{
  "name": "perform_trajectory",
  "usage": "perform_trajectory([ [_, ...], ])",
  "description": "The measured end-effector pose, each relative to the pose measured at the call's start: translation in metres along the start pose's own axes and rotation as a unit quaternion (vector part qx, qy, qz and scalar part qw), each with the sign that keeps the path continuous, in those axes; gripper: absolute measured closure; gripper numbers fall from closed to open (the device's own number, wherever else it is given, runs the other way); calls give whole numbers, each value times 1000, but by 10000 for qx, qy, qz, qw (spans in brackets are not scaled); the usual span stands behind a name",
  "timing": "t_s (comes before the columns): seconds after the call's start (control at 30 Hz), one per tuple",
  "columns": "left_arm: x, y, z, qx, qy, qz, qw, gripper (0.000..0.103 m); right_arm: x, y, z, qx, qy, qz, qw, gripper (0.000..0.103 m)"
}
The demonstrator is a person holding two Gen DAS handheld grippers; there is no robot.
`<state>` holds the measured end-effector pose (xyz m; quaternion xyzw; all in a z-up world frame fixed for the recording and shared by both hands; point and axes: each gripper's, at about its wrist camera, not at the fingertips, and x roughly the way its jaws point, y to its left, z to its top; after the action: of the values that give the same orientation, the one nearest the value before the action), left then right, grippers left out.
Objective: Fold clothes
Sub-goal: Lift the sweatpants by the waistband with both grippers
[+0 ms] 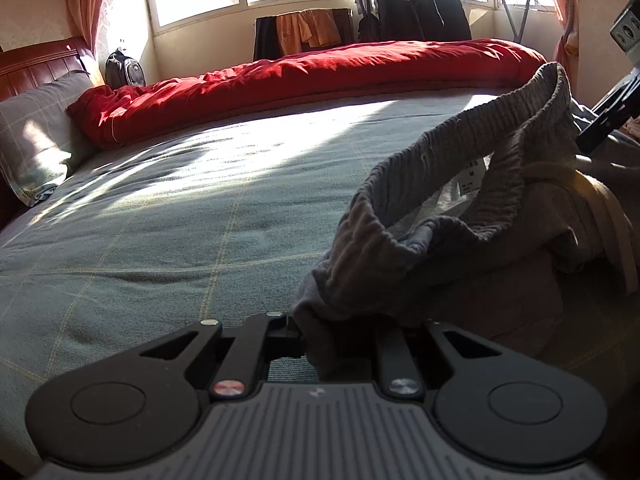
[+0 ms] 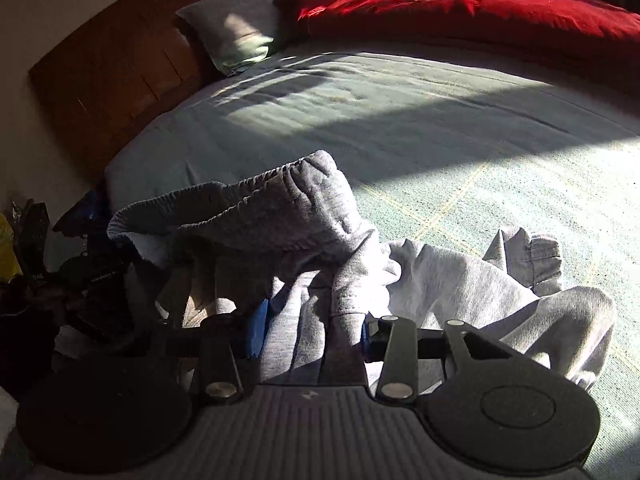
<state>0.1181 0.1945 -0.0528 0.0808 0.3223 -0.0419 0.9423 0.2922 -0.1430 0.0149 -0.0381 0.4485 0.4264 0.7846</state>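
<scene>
Grey sweatpants (image 1: 440, 208) lie bunched on the near right part of the bed, with the ribbed waistband lifted into an open loop that shows a white size label. My left gripper (image 1: 340, 328) is shut on one end of that waistband, low in the left wrist view. In the right wrist view the waistband (image 2: 240, 204) arches above the crumpled legs (image 2: 460, 284). My right gripper (image 2: 312, 332) stands with its blue pads (image 2: 258, 332) well apart. Loose folds of the grey cloth lie between them, and no squeeze shows.
The green checked bedsheet (image 1: 180, 220) stretches wide to the left and back, partly sunlit. A red duvet (image 1: 320, 72) is rolled along the far edge. A grey pillow (image 1: 36, 136) rests at the wooden headboard (image 2: 100, 80). A clothes rack (image 1: 424, 8) and a backpack (image 1: 125, 68) stand by the window.
</scene>
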Motion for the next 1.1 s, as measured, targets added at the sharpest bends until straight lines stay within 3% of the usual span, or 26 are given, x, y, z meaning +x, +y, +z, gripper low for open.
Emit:
perform_trajectory([
  [0.13, 0, -1, -2, -29, -5, 3, 10000, 87, 7, 20, -5, -329, 141, -370, 9987, 45],
  [0.27, -2, -1, -3, -32, -10, 9, 10000, 87, 3, 21, -11, -252, 21, -466, 9986, 45],
  [0.43, -3, -1, -3, -49, -44, 2, 10000, 87, -16, 7, -16, 150, -163, -291, 9993, 63],
  [0.6, -2, -3, -2, -82, -28, 34, 10000, 88, -19, 4, -19, 421, -182, -88, 9989, 64],
  [0.7, -1, -3, -3, -94, -8, 54, 9999, 88, -14, 8, -18, 481, -201, -253, 9983, 59],
  [0.83, -2, -3, -4, -90, 4, 44, 9999, 88, -9, 23, -22, 318, -236, -475, 9981, 45],
  [0.93, -2, -3, -3, -85, 1, 41, 10000, 88, -15, 40, -25, -55, -322, -739, 9967, 45],
  [1.1, 0, -4, -3, -80, 9, 65, 9999, 88, -33, 47, -24, -331, -645, -662, 9952, 45],
])
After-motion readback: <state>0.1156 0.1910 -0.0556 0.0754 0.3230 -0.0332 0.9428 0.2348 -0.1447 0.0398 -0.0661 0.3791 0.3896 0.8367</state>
